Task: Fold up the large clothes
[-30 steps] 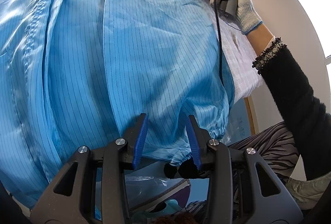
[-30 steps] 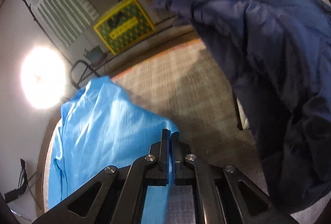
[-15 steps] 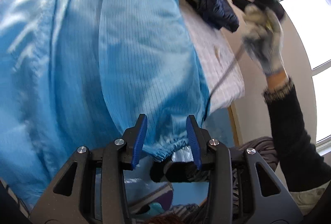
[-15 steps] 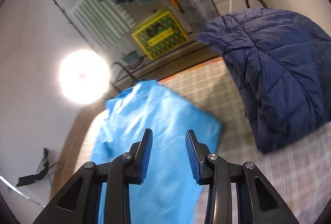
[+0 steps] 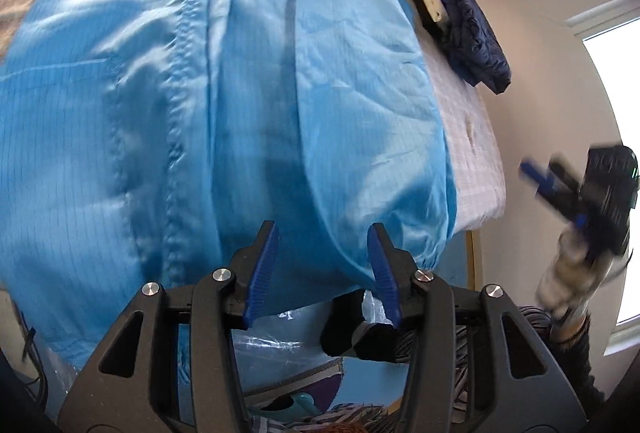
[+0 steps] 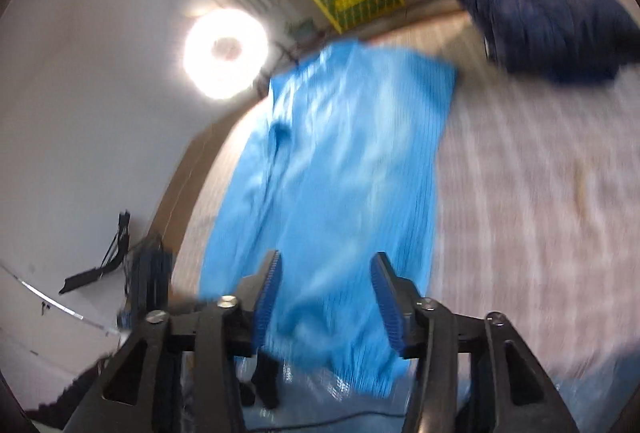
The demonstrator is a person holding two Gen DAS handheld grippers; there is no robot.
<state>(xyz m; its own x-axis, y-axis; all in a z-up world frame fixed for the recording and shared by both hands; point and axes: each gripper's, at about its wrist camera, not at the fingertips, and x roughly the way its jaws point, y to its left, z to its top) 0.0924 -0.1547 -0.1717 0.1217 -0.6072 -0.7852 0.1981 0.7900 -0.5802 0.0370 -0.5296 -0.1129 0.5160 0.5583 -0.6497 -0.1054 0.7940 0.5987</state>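
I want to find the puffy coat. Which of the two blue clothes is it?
The dark navy jacket, bunched far back; the light blue coat lies flat and thin.

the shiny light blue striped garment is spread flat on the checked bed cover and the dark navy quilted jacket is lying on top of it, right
Not quite. The shiny light blue striped garment is spread flat on the checked bed cover, but the dark navy quilted jacket lies beside it at the far corner, apart from it, not on top. The right wrist view shows this.
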